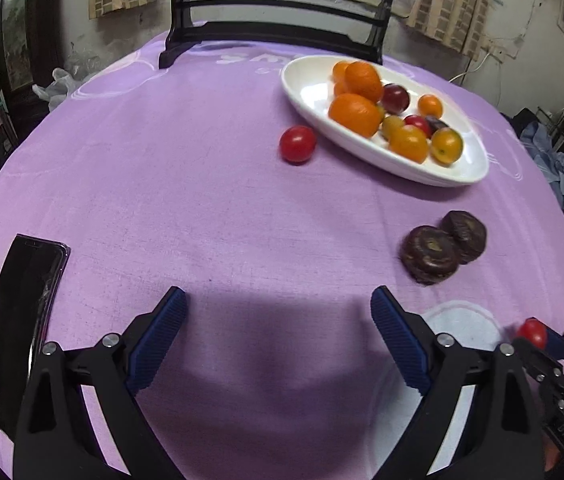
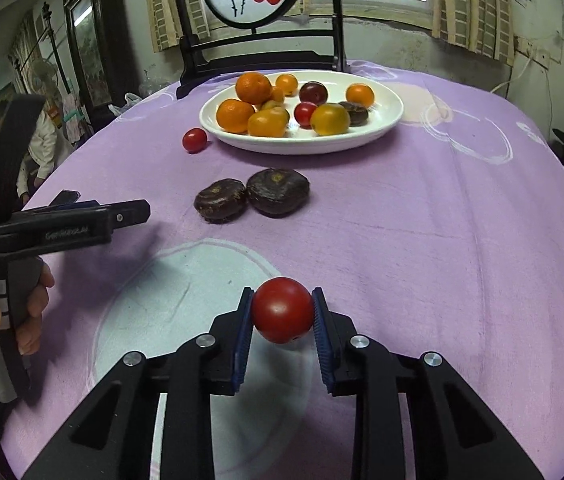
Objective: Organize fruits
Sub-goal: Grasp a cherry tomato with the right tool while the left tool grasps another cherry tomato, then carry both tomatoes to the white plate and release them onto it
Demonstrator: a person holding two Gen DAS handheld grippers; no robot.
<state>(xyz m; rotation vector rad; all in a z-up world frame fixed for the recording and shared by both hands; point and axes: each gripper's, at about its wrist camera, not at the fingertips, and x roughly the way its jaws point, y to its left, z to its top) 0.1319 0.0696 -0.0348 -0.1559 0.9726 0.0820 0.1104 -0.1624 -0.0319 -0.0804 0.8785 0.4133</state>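
Red tomato (image 2: pixel 282 310) is clamped between the right tongs (image 2: pixel 282 312), pads on its two sides, low over the pale round patch in the cloth near the table's (image 2: pixel 442 240) near edge. Grip looks centred but the skin is smooth and round, so my call: keep squeeze steady, lift straight up before travelling, carry over the two dark brown fruits (image 2: pixel 250 196) and let go low inside the white plate (image 2: pixel 386 120) at the far side, on the bare right part rather than onto the orange pile, or it rolls. Left tongs (image 1: pixel 278 336) are spread wide and empty over bare cloth toward the near edge; likely next pick is the second red tomato (image 1: pixel 297 144) lying just beside the plate's rim. Hard to tell: whether the held tomato is clear of the cloth, its underside is hidden. Plate fruit partly overlaps, count uncertain. Black phone (image 1: pixel 22 312) at the left edge is partly cut off.
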